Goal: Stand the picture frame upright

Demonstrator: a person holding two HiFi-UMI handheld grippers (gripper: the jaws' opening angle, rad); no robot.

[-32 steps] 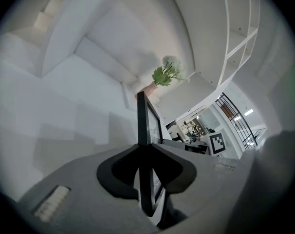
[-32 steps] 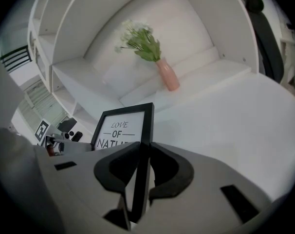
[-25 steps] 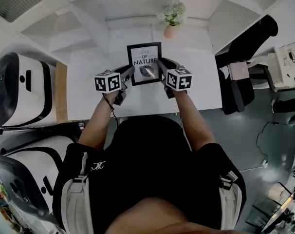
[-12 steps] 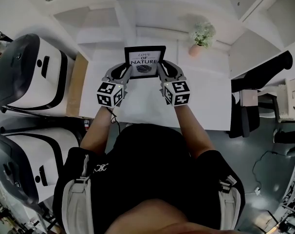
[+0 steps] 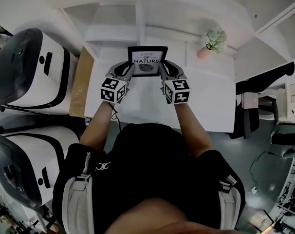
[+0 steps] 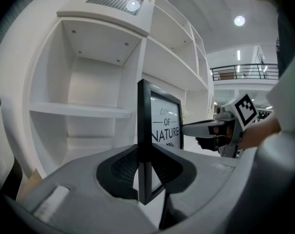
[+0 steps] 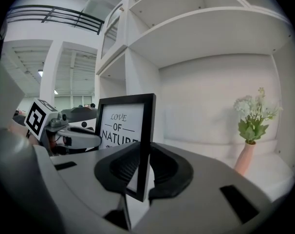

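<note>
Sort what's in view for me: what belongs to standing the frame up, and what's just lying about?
In the job: picture frame, gripped at both side edges; left gripper; right gripper; white table.

Lying about: vase of flowers; white shelf unit; two white machines at the left; black chair at the right.

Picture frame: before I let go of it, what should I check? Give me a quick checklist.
1. Left gripper clamps the left edge of the picture frame: ok.
2. Right gripper clamps its right edge: ok.
3. Frame upright, print facing the person: ok.
4. Bottom edge resting on the table: cannot tell.
5. Back stand unfolded: cannot tell.
6. Flower vase apart from the frame, to its right: ok.
</note>
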